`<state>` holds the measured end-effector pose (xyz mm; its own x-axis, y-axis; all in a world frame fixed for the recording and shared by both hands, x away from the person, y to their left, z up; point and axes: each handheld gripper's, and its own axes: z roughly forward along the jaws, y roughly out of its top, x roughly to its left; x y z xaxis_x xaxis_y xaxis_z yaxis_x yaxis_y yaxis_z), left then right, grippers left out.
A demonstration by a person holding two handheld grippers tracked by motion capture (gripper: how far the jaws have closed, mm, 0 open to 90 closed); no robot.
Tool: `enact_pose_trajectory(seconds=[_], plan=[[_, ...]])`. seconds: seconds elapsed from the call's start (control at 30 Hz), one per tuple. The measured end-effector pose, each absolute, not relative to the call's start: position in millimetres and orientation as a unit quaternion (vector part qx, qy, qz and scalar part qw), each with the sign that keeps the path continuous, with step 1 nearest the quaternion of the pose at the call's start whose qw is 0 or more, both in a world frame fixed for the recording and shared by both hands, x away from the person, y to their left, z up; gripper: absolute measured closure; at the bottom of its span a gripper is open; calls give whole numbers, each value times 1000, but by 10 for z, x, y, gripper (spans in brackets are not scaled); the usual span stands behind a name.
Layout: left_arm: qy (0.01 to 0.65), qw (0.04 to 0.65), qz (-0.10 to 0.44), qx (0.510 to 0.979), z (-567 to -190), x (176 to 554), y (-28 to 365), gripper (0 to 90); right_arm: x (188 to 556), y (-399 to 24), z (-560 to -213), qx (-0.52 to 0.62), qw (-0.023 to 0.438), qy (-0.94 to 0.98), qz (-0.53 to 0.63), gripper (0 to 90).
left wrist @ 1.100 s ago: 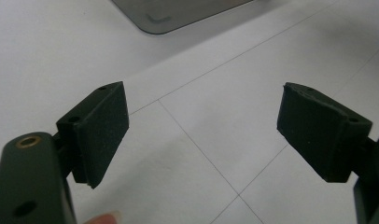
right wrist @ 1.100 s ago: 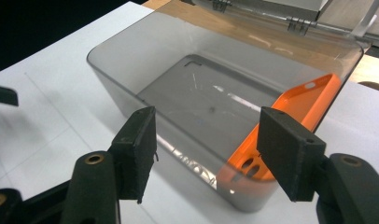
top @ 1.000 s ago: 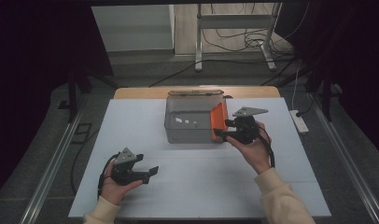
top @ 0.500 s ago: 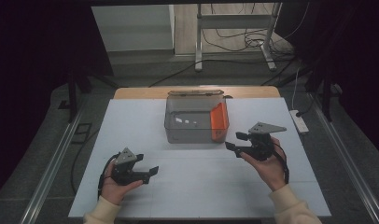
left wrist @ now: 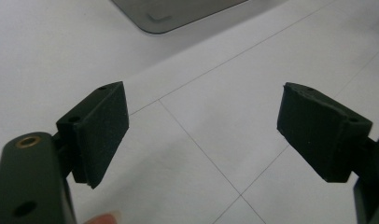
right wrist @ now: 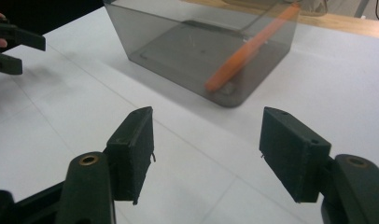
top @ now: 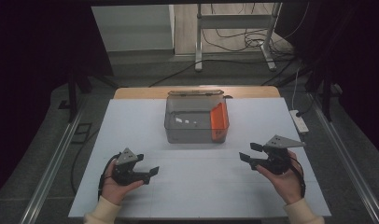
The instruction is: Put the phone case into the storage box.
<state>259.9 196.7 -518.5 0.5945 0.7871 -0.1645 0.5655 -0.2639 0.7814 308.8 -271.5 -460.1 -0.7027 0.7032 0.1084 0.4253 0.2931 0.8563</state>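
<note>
The right gripper, jaws apart and empty, sits lower right of the frame; left gripper likewise released, lower left, both resting clear of the grey bin holding an orange piece on the desk.

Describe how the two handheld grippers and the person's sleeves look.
Both the left gripper and the right gripper are black, each with two flat rectangular jaw pads, screw holes in them, and a brass-coloured pivot bushing. A grey three-cornered plate tops each body, and a black cable loops from each. The sleeves are cream-coloured.
</note>
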Motion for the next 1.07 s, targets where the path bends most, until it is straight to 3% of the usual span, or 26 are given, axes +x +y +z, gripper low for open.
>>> enact_pose_trajectory(seconds=[0.4, 1.07], plan=[[430, 426, 131, 785, -5188, 2599, 1964, 164, 2893, -3049, -4817, 372, 152, 781, 479, 354], [430, 422, 134, 787, -5203, 2587, 1972, 163, 2947, -3035, -4918, 359, 165, 792, 465, 345]])
